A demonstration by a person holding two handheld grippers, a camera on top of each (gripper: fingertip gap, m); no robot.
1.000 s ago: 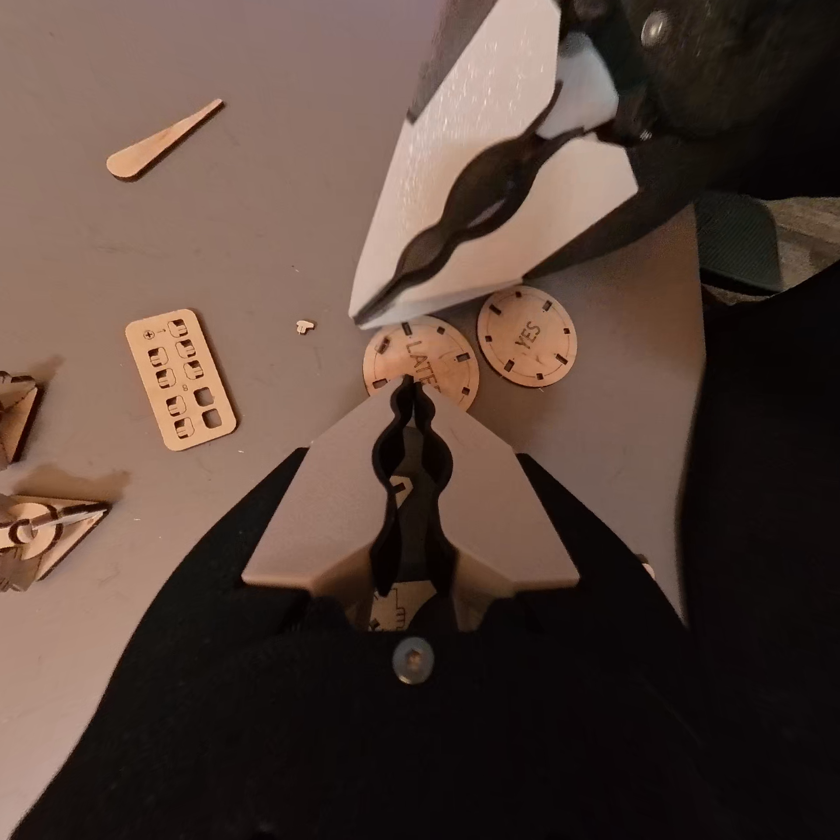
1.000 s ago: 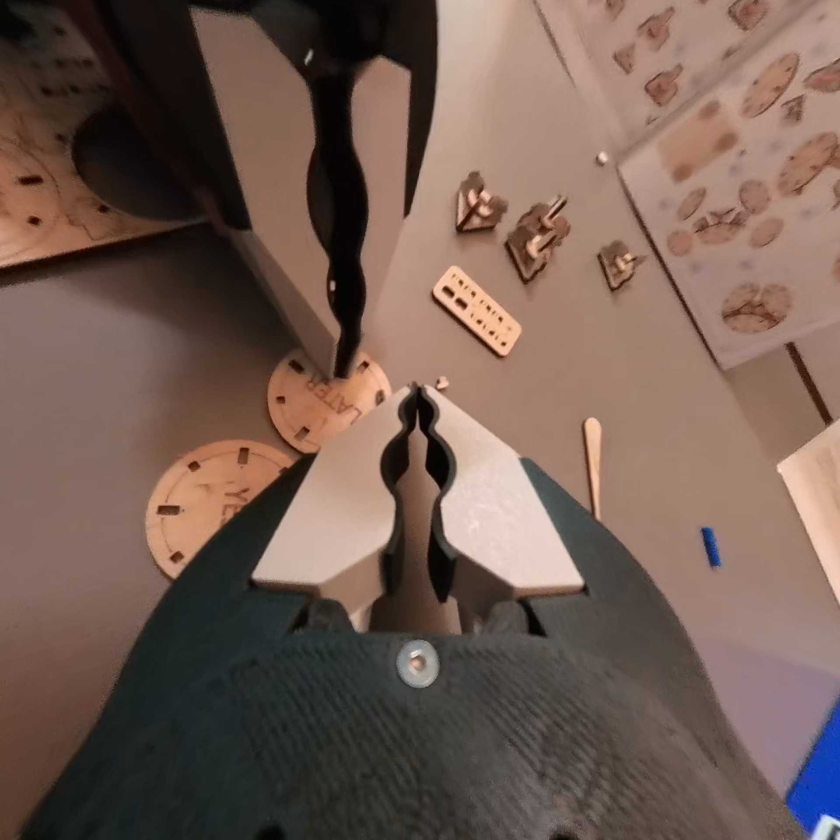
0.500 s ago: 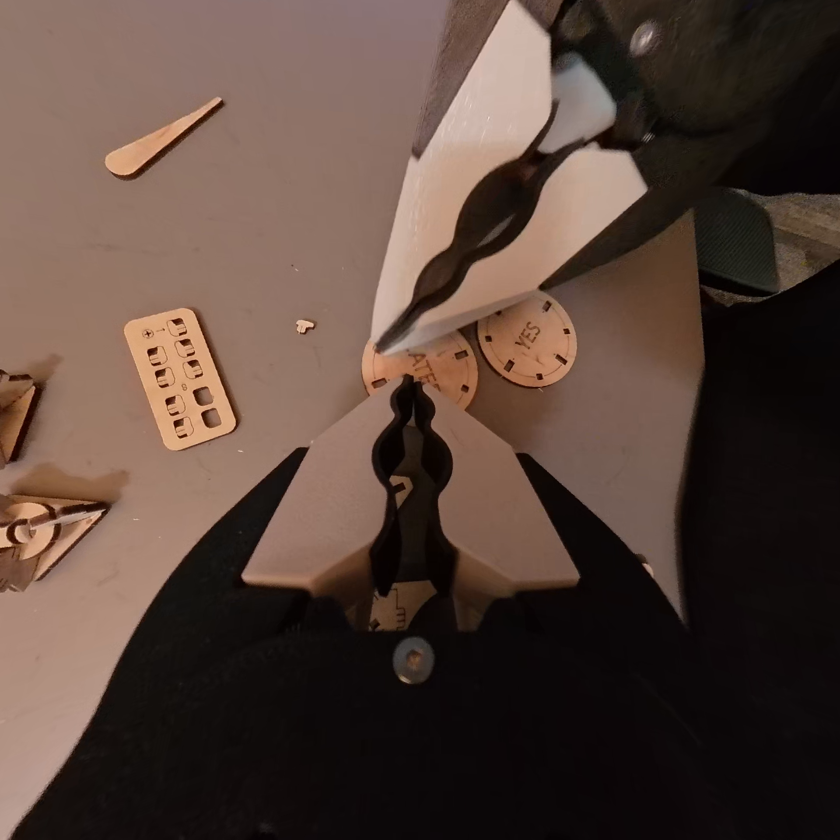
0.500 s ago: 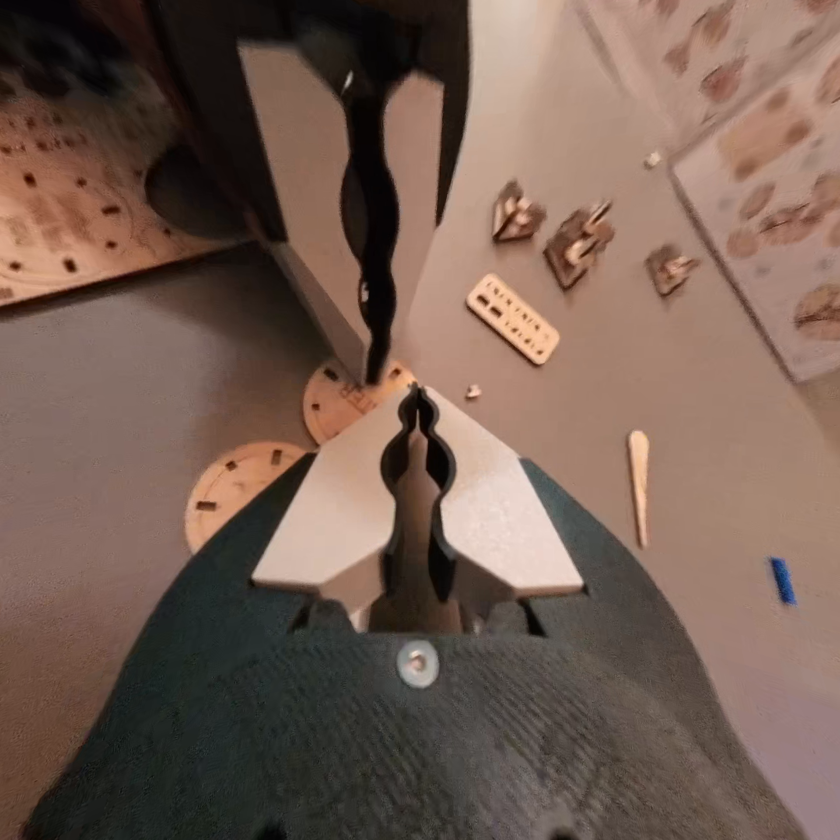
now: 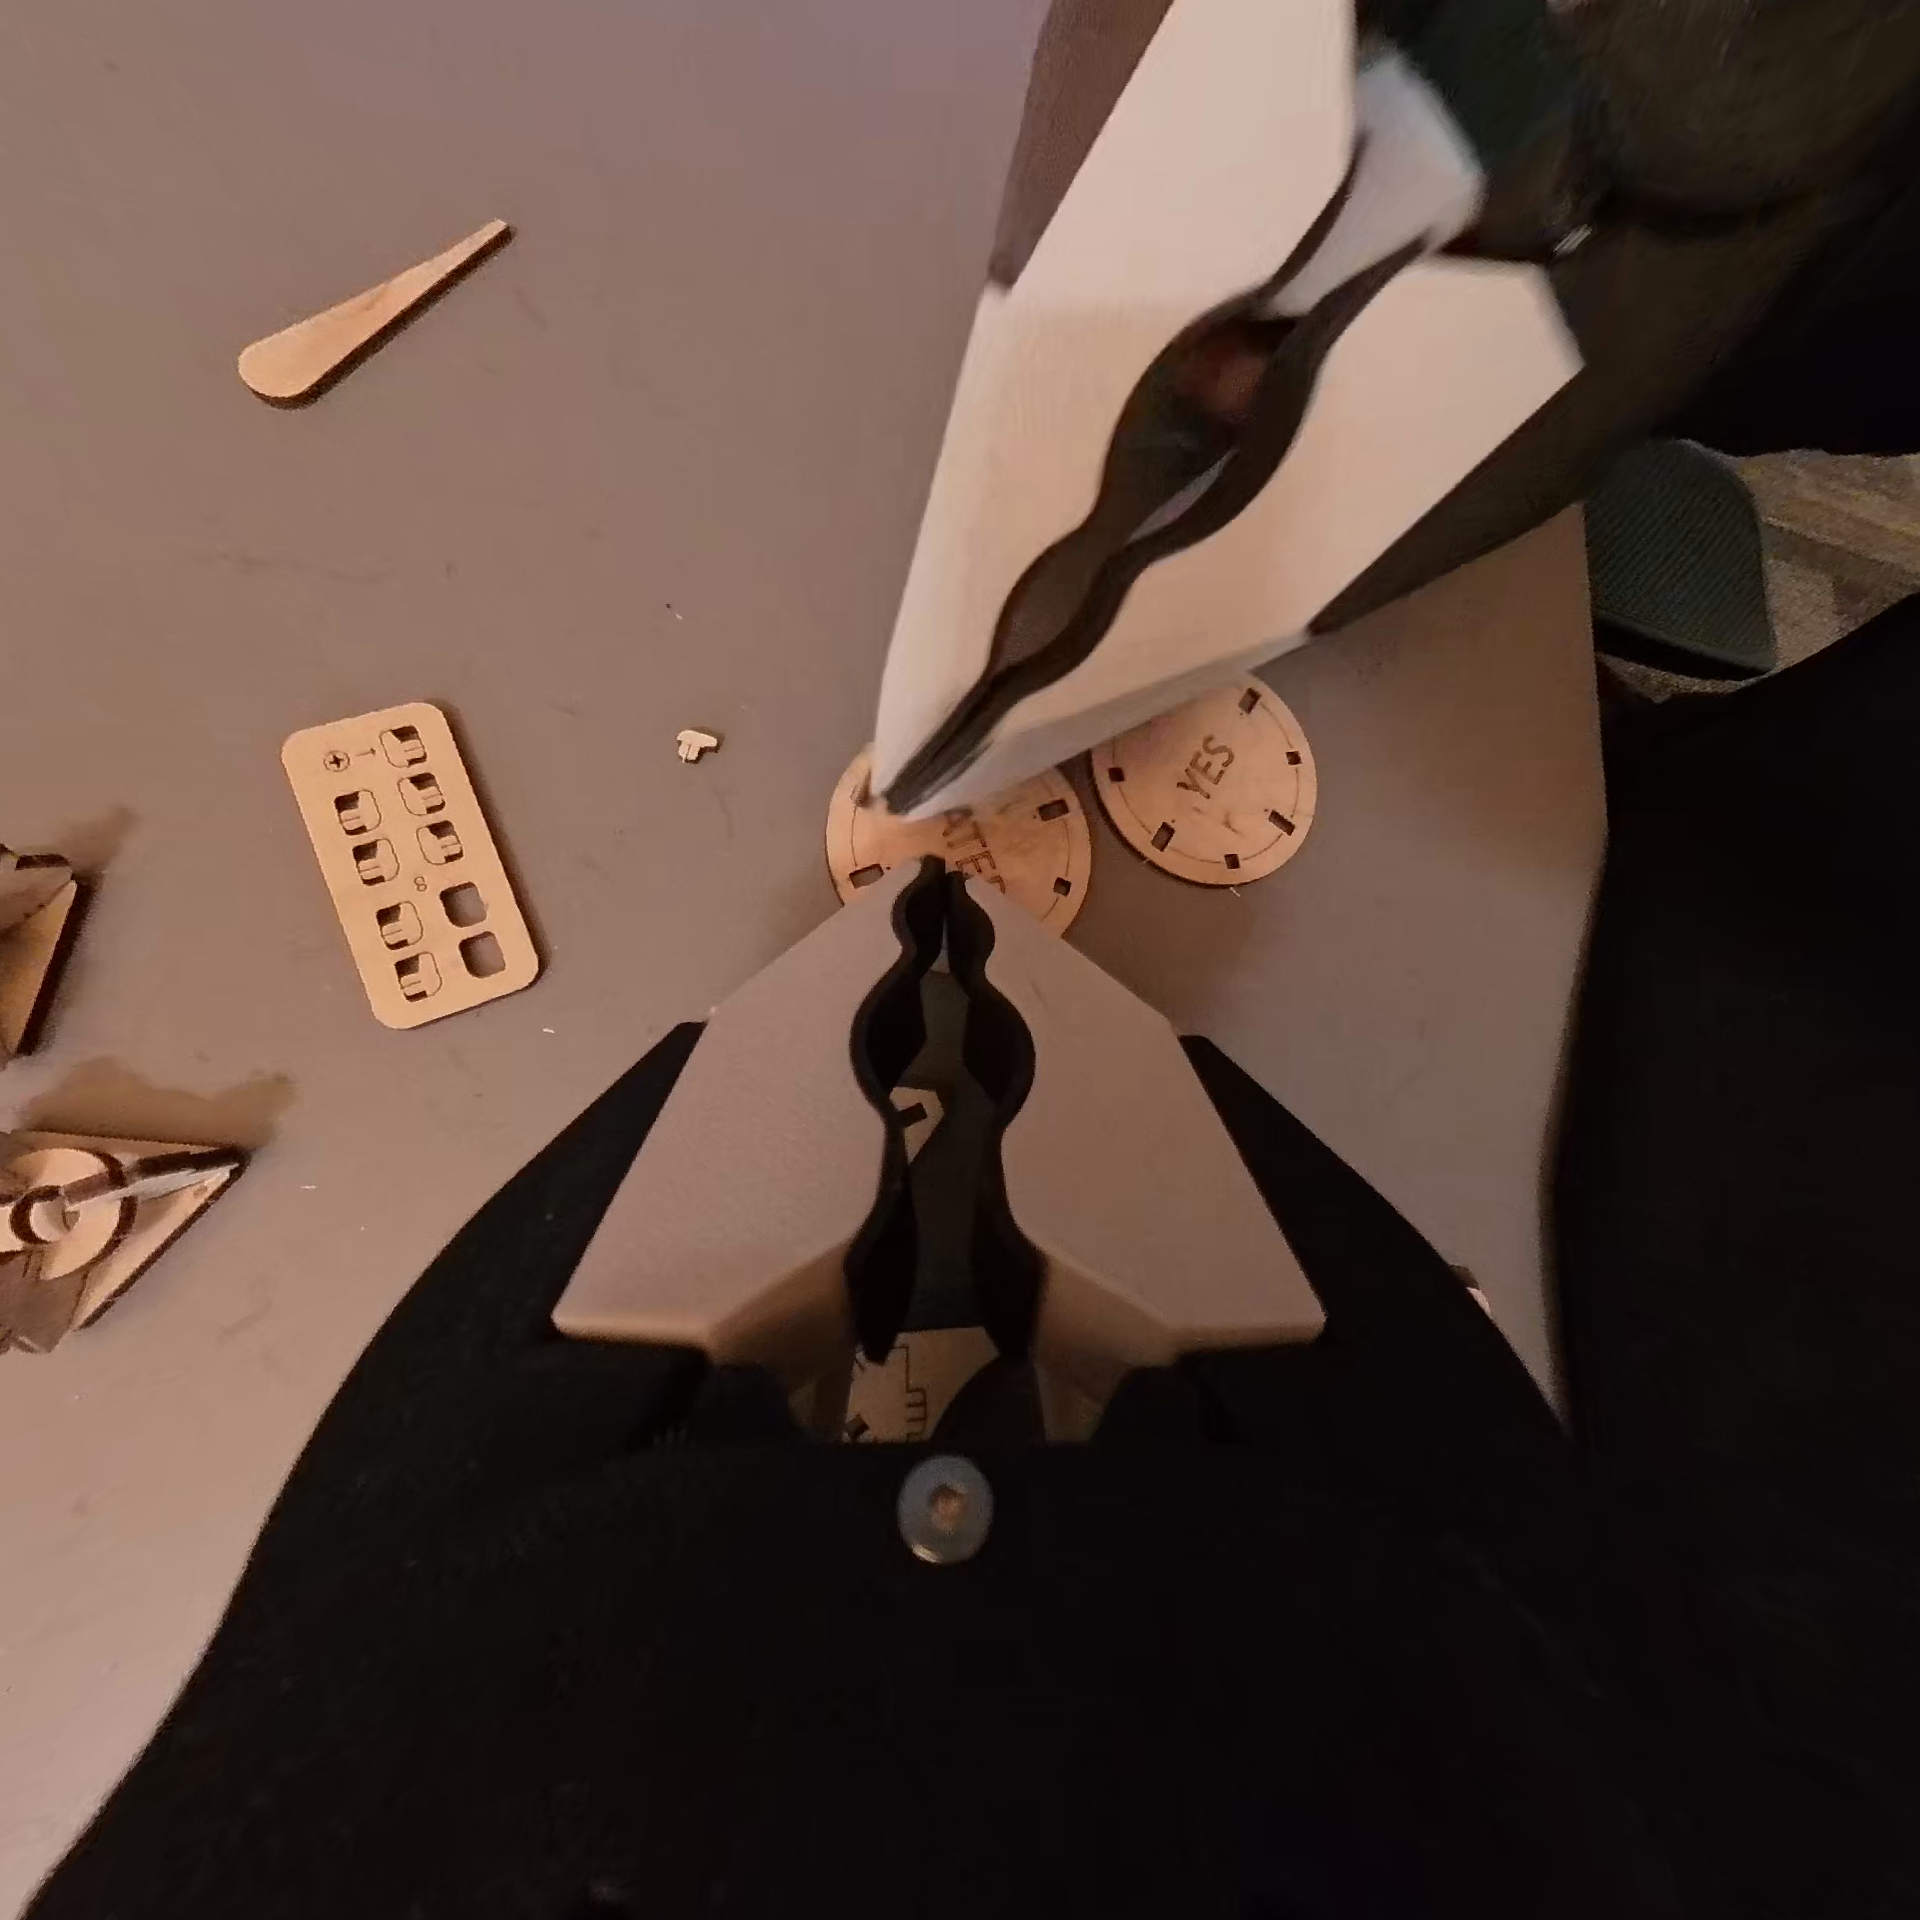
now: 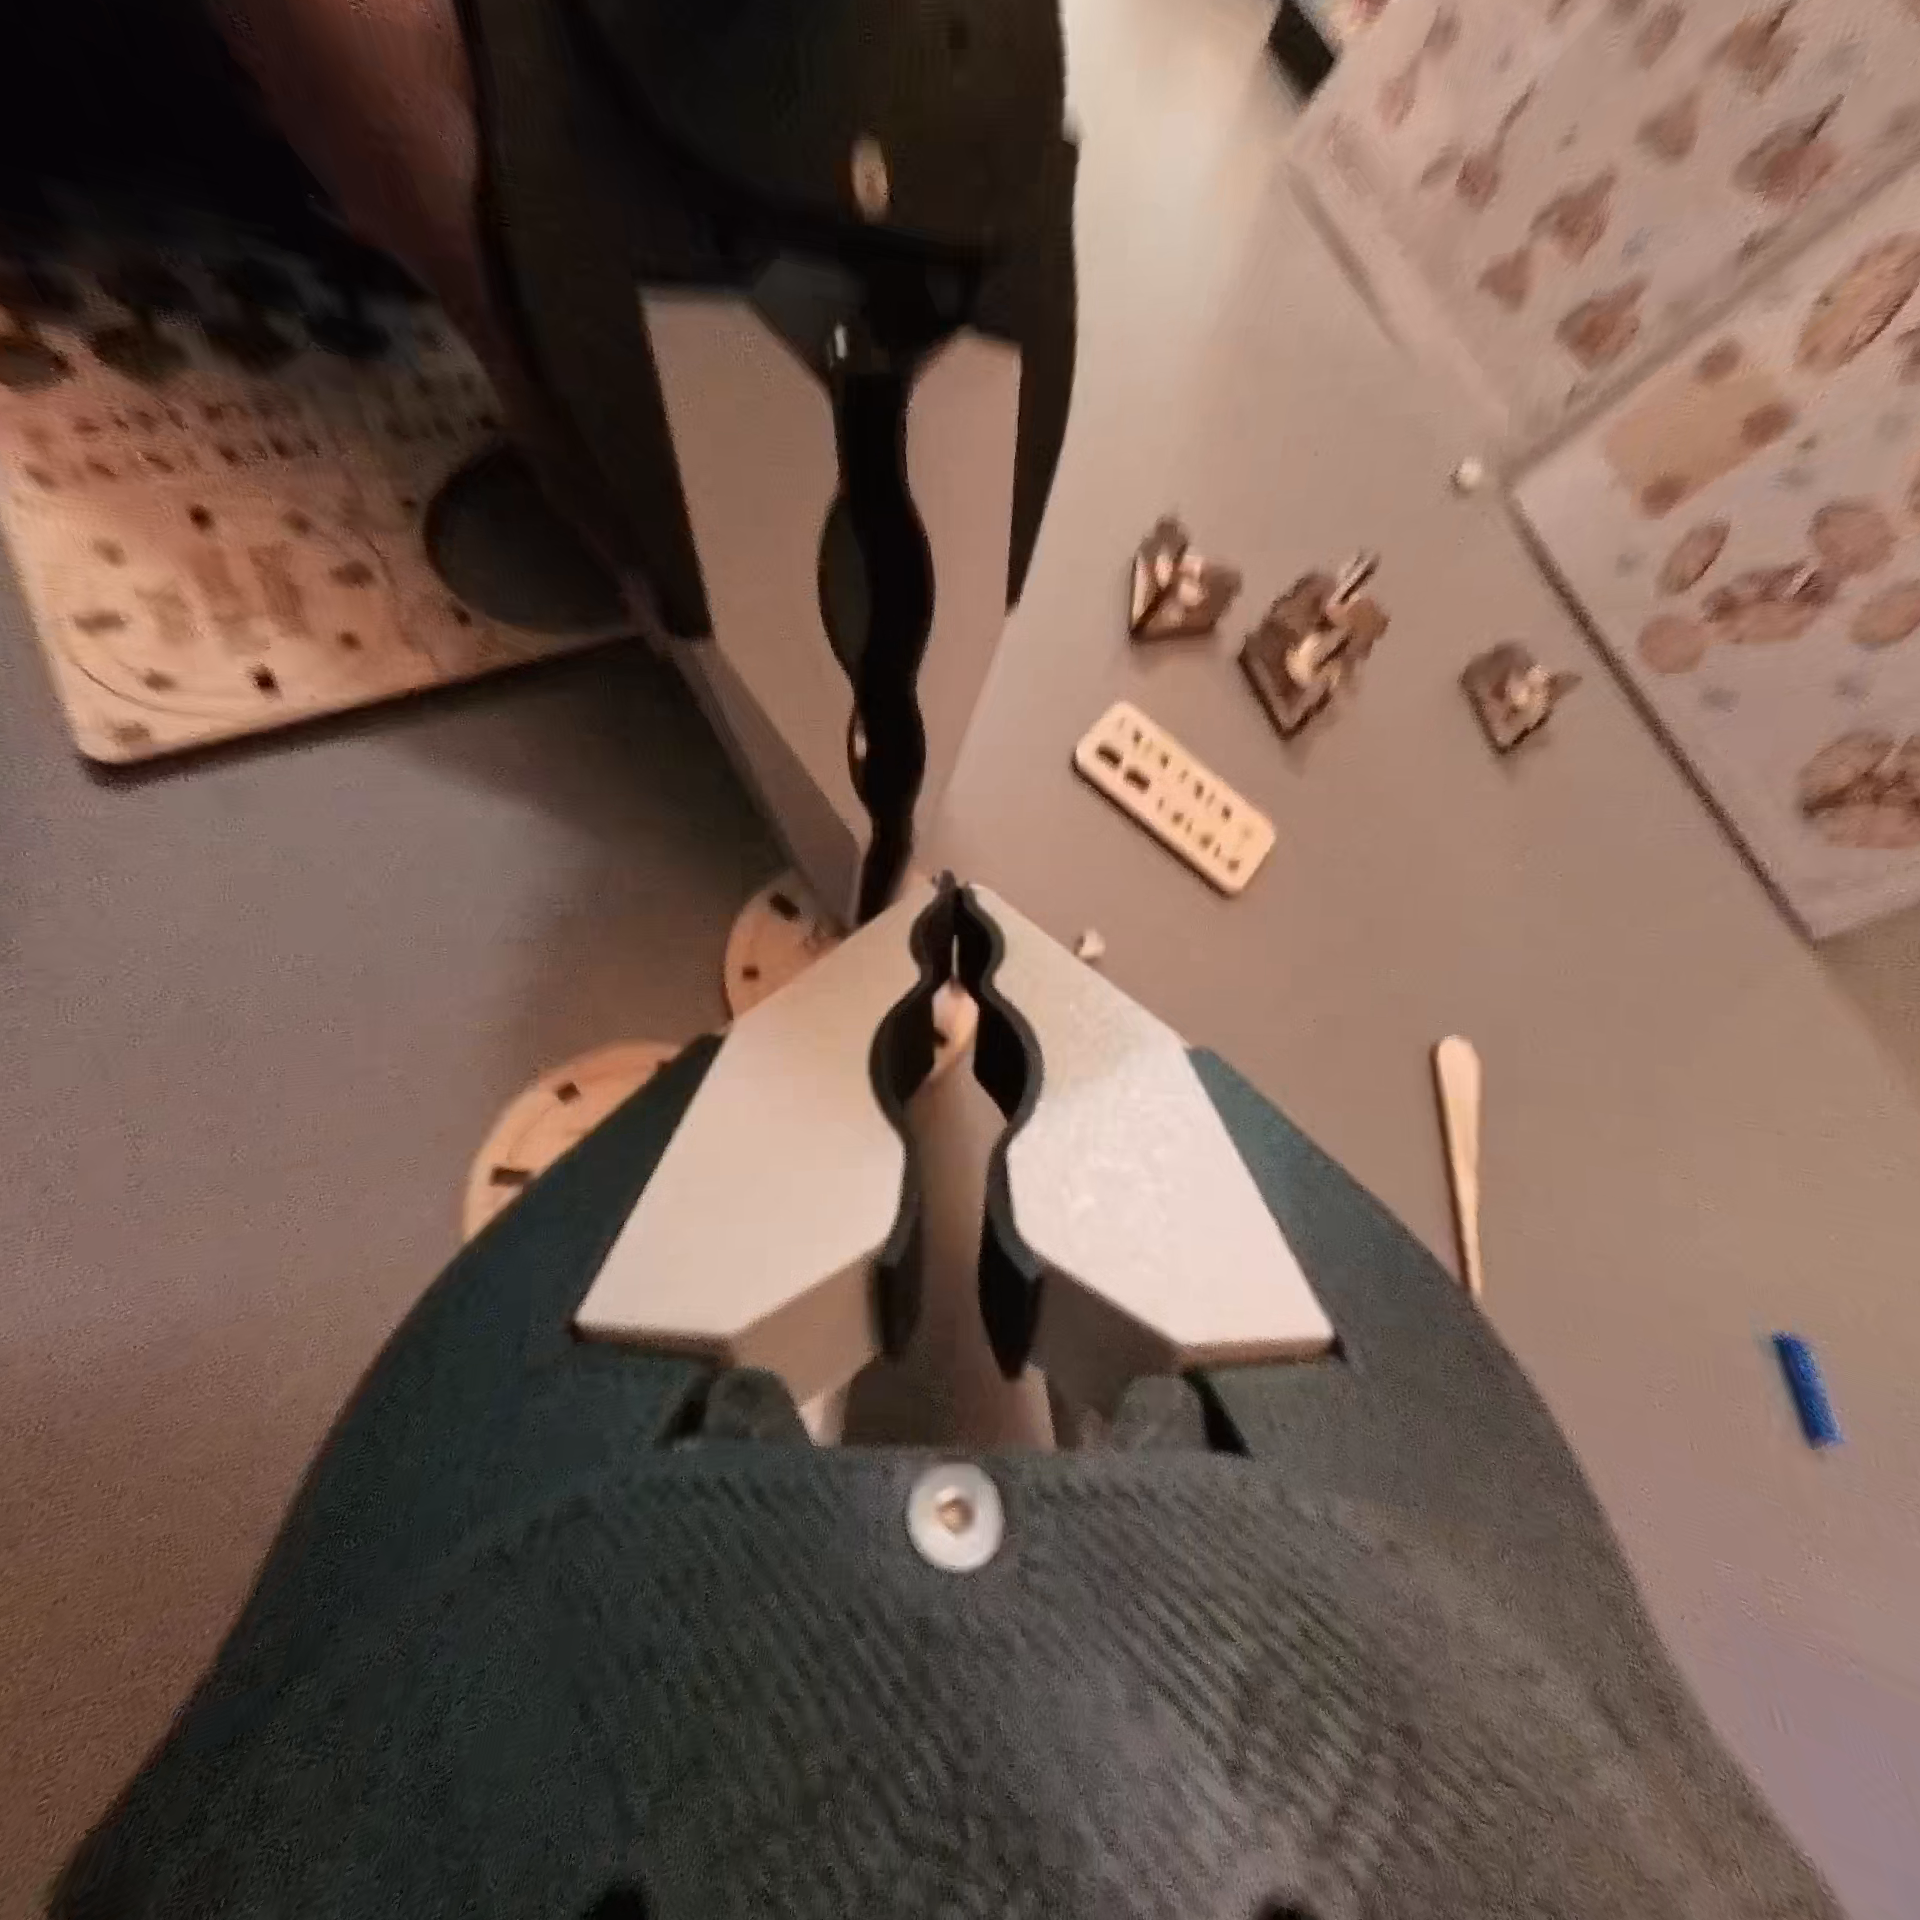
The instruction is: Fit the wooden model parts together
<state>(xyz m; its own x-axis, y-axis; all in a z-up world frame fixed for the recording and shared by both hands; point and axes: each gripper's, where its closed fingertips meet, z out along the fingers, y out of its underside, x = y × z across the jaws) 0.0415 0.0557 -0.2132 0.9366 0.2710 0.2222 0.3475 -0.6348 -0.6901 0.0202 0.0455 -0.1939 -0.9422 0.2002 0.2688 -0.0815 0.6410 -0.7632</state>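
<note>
Two round wooden discs lie side by side on the grey table (image 5: 623, 468). My left gripper (image 5: 940, 883) is shut, and its tips rest over the near part of the left disc (image 5: 1023, 847). My right gripper (image 5: 894, 800) comes in from the upper right. It is shut too, with its tip down at the left rim of that disc. The second disc (image 5: 1205, 795) lies free to the right. In the right wrist view my right gripper (image 6: 954, 894) meets the left gripper (image 6: 881, 904) tip to tip over the left disc (image 6: 764, 945), and the second disc (image 6: 551, 1122) is nearer.
A wooden card with cut-outs (image 5: 410, 862), a tiny T-shaped piece (image 5: 696, 745) and a drop-shaped stick (image 5: 369, 312) lie to the left. Triangular wooden assemblies (image 5: 94, 1205) sit at the left edge. A wooden sheet (image 6: 208, 582), a picture sheet (image 6: 1714, 520) and a blue piece (image 6: 1806, 1387) also show. The table edge (image 5: 1579, 935) is close on the right.
My right gripper has swung its shut tip from the far edge of the left disc across to its left rim. My left gripper and the discs have not moved.
</note>
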